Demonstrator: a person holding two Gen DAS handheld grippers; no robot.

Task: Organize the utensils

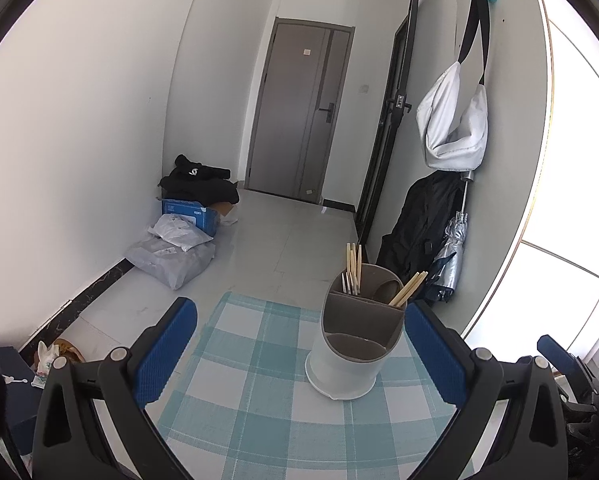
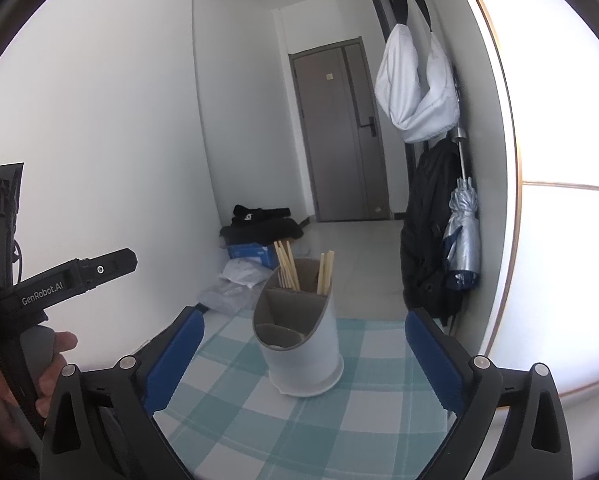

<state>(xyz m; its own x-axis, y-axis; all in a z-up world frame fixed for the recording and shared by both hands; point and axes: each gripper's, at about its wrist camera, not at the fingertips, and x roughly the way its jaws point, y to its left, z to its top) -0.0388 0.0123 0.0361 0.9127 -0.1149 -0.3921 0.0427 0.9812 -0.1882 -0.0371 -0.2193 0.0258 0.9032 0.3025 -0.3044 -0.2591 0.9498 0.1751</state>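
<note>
A white utensil holder (image 1: 349,360) with grey inner compartments stands on the blue-checked tablecloth (image 1: 259,400). Wooden chopsticks (image 1: 354,266) stand in its far left compartment and another pair (image 1: 408,289) leans in its far right one; the near compartment looks empty. The holder (image 2: 303,344) also shows in the right wrist view, with chopsticks (image 2: 286,266) in both far compartments. My left gripper (image 1: 301,350) is open and empty, in front of the holder. My right gripper (image 2: 304,354) is open and empty, also facing the holder.
The table's far edge lies just behind the holder. Beyond are a tiled floor, bags and a blue box (image 1: 189,212) by the left wall, a grey door (image 1: 299,120), and a hanging white bag (image 1: 455,128), a black jacket and an umbrella (image 1: 453,248) at right. The left hand-held device (image 2: 39,292) shows at left.
</note>
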